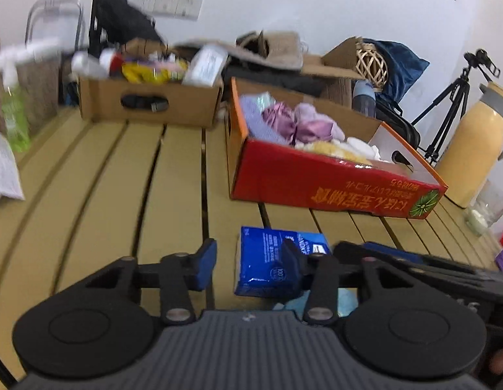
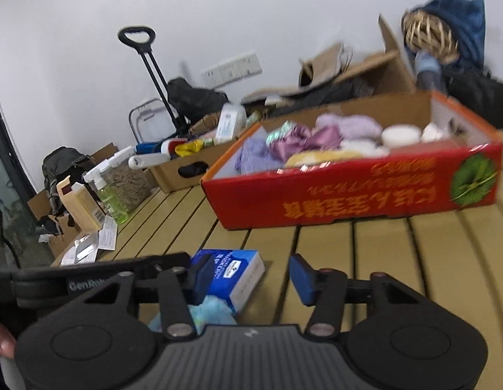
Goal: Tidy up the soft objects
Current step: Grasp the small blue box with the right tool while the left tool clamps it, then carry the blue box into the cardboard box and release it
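Note:
A blue tissue pack point(image 1: 267, 260) lies on the slatted table, also in the right wrist view point(image 2: 233, 271). A light blue soft cloth point(image 2: 207, 313) lies just behind it, close to me; it also shows in the left wrist view point(image 1: 345, 300). A red box point(image 1: 332, 178) holds purple, pink, yellow and white soft items point(image 1: 297, 123); it also shows in the right wrist view point(image 2: 355, 191). My left gripper point(image 1: 249, 265) is open and empty, its right finger at the pack's edge. My right gripper point(image 2: 249, 278) is open and empty, its left finger beside the pack.
A brown cardboard box point(image 1: 147, 97) of mixed items stands at the back left. A green spray bottle point(image 1: 14, 113) is at the far left, a yellow thermos point(image 1: 475, 143) and a glass point(image 1: 488, 204) at the right. A tripod point(image 1: 453, 104) stands behind. Papers point(image 2: 88, 243) lie at the table's left edge.

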The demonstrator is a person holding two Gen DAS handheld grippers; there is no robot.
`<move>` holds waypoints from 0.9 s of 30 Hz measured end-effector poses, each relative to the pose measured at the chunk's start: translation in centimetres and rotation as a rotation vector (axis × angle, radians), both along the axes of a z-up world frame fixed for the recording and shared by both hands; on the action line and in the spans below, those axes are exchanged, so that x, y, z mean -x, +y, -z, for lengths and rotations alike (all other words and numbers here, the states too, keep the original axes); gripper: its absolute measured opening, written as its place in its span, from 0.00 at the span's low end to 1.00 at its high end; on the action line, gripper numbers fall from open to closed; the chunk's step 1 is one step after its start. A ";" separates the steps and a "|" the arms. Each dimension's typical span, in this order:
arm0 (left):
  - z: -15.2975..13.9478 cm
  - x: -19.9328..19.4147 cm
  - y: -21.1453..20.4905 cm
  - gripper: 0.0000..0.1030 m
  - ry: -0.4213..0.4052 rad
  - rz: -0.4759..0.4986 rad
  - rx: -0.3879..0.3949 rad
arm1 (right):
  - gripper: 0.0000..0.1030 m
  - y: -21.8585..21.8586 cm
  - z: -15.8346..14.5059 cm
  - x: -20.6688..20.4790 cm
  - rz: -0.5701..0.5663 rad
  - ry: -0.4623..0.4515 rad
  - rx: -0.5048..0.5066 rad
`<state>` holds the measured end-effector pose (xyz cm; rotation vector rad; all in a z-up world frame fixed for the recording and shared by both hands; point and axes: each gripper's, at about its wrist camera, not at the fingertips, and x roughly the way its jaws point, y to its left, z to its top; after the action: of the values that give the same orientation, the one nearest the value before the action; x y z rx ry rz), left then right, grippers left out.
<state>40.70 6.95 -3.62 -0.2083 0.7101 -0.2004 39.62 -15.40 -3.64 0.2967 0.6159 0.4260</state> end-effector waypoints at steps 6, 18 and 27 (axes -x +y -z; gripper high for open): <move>0.9 -0.3 0.7 0.27 0.005 0.028 0.085 | 0.24 1.5 1.8 -1.5 -0.034 0.045 -0.033; -6.6 6.2 -3.2 0.27 -0.170 0.028 0.083 | 0.15 -0.5 -4.4 3.2 0.000 -0.115 0.000; -9.0 14.1 -10.9 0.26 -0.241 0.131 0.142 | 0.15 -8.5 -8.2 13.8 0.093 -0.208 0.008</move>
<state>26.56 -3.97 5.36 -0.2683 0.4699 -0.3950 25.78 -23.85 4.55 0.2683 0.3991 0.3595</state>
